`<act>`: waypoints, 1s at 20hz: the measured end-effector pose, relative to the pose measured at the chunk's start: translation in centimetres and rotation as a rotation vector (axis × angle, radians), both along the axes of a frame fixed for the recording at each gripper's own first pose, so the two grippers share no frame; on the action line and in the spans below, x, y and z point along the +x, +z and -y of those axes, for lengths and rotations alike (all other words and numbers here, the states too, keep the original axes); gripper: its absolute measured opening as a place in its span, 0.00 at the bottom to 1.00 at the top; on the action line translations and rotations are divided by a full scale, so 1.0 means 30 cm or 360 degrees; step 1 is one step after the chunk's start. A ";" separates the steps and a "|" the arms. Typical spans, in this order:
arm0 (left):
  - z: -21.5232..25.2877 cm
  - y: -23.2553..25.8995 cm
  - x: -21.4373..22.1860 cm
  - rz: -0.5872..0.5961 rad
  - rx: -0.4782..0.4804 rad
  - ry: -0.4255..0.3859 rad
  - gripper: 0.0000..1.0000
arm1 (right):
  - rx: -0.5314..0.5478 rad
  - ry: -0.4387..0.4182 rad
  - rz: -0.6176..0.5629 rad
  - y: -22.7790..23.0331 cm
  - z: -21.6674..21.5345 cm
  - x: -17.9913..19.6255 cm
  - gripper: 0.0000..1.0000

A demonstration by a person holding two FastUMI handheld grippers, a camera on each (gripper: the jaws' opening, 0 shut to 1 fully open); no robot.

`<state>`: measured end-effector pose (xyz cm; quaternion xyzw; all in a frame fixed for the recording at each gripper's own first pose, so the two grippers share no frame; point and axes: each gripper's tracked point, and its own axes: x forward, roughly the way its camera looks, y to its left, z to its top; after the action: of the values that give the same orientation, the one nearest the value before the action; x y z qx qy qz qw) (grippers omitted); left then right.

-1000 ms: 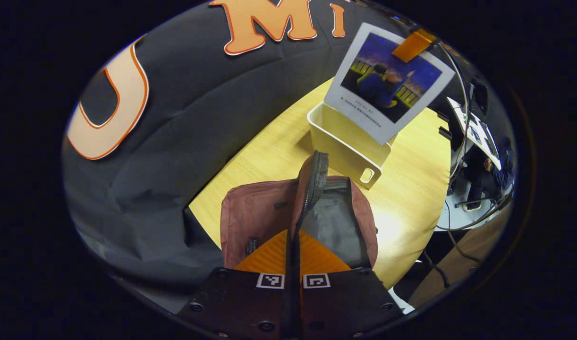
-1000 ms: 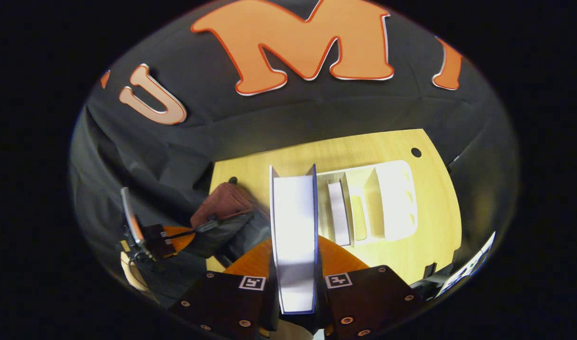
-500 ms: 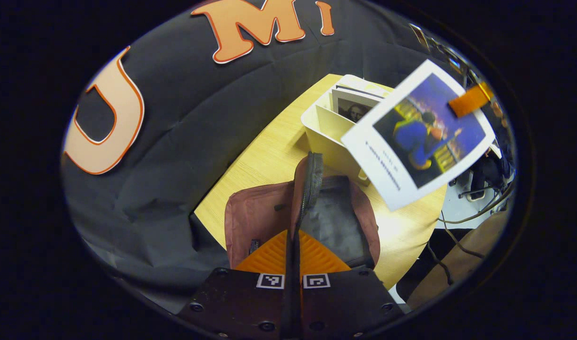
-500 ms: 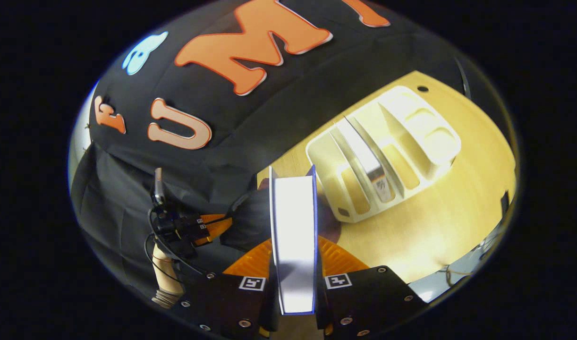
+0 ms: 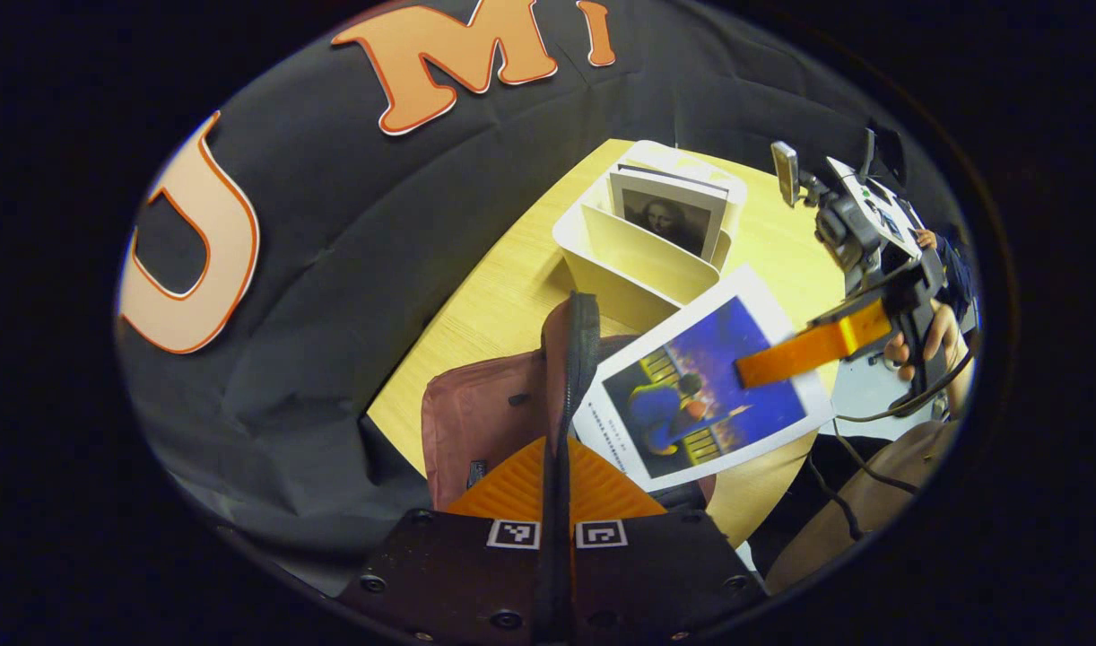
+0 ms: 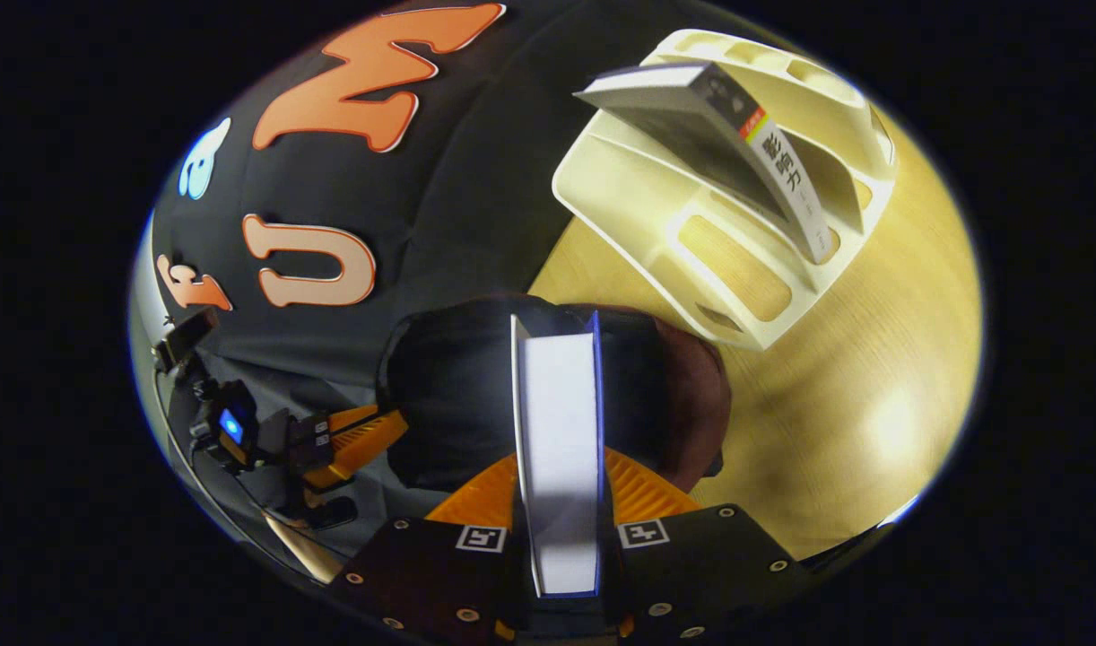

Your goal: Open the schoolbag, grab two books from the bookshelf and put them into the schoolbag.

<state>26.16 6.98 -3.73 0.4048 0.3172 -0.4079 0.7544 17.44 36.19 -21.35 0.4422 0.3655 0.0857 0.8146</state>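
- Schoolbag [image 5: 485, 422] lying on the wooden worktop [image 5: 512, 296], already open, dark lining showing at its mouth [image 6: 458, 395].
- Left tongs [image 5: 557, 502] pressed together on the schoolbag's zipper edge [image 5: 582, 350], holding the flap up toward 12 o'clock.
- Right tongs [image 6: 557, 529] pinching book 1 [image 6: 557, 422] by its covers, page edges facing the camera, nose pointing into the bag's opening.
- Seen from the left gripper view, that blue-covered book [image 5: 700, 395] hanging tilted just over the bag, at 3 o'clock from the raised flap, gripped by the right tongs [image 5: 813, 345] with a hand [image 5: 938, 336] behind.
- Book 2 [image 5: 669, 215] standing in the cream bookshelf [image 5: 638, 260] at 12 o'clock from the bag; spine slanted in the right gripper view [image 6: 781, 170].
- Progress, judged: opening done, book 1 fetched but not yet released inside; lowering and letting go left, then fetching and packing book 2.
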 end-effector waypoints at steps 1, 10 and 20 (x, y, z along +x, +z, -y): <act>0.002 0.003 0.001 0.0005 0.0004 0.0002 0.00 | -0.0006 -0.0024 -0.0012 -0.029 -0.016 0.028 0.30; 0.018 0.012 -0.017 0.0037 0.0043 -0.0028 0.00 | -0.0080 -0.0180 -0.0022 -0.131 -0.158 0.241 0.30; 0.016 -0.012 0.007 0.0025 0.0061 -0.0012 0.01 | -0.0136 -0.0104 -0.0233 -0.206 -0.249 0.255 0.44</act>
<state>26.36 6.51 -4.09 0.4236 0.3176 -0.4014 0.7474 25.10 43.66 -27.54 0.4238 0.4126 0.0107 0.8063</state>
